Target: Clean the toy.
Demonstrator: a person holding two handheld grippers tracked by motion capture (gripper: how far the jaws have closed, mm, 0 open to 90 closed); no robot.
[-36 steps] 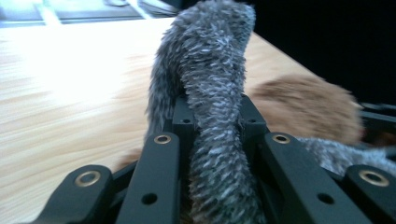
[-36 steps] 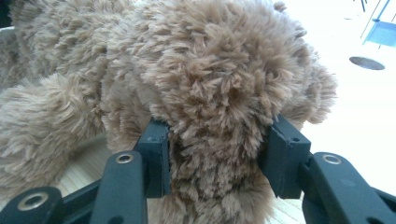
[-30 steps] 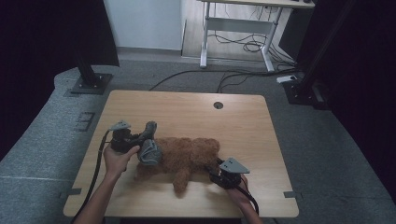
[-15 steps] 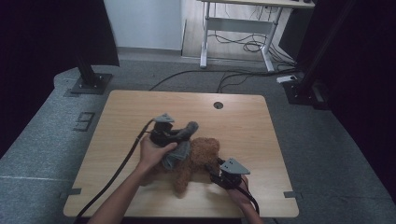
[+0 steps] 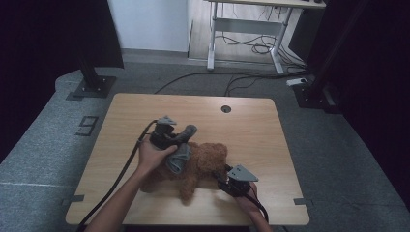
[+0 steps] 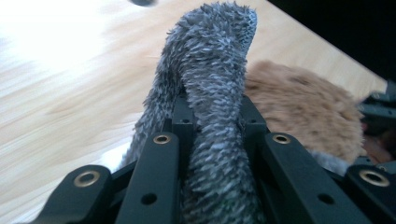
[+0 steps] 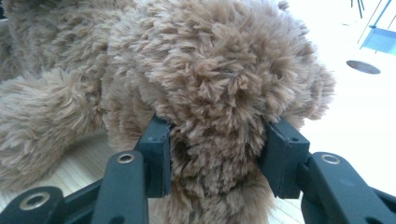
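My left gripper [image 5: 186, 137] is clamped on a grey fuzzy cloth [image 5: 181, 153] that drapes over the brown teddy bear [image 5: 203, 162]. The bear lies mid-table [image 5: 261, 125], its long axis crosswise. My right gripper [image 7: 217, 154] squeezes a plush part at its right end.

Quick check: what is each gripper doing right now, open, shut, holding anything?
Left gripper: shut on the fuzzy grey cloth.
Right gripper: shut on the brown plush teddy bear.

Wooden table [image 5: 270, 125]; brown plush bear [image 5: 205, 162] lying on it
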